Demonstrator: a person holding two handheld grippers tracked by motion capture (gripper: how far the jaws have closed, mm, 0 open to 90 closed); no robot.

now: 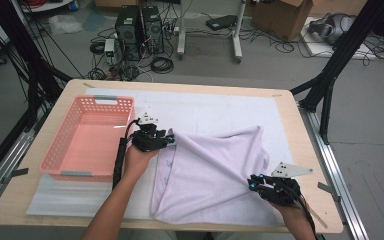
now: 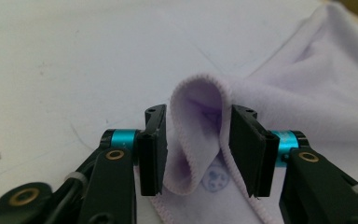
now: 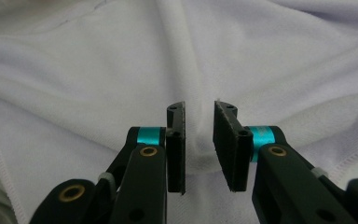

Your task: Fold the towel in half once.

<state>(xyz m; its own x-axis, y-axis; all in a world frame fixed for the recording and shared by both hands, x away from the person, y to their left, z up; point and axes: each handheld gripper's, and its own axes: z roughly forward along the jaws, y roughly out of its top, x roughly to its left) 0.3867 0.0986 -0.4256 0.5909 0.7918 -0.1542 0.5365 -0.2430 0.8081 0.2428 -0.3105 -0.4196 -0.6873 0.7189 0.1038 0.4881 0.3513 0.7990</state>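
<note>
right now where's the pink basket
In the high view the pink basket sits on the left side of the table, just left of the left gripper and apart from the lilac towel spread to its right.

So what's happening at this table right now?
A person is working a pale lilac towel on the table with a gripper in each hand. The left gripper has a looped hem corner of the towel between its jaws, which stand apart around the fold rather than pinching it flat. The right gripper sits at the towel's near right part, a ridge of cloth between its narrowly parted jaws. A pink basket stands at the left with nothing in it.
</note>
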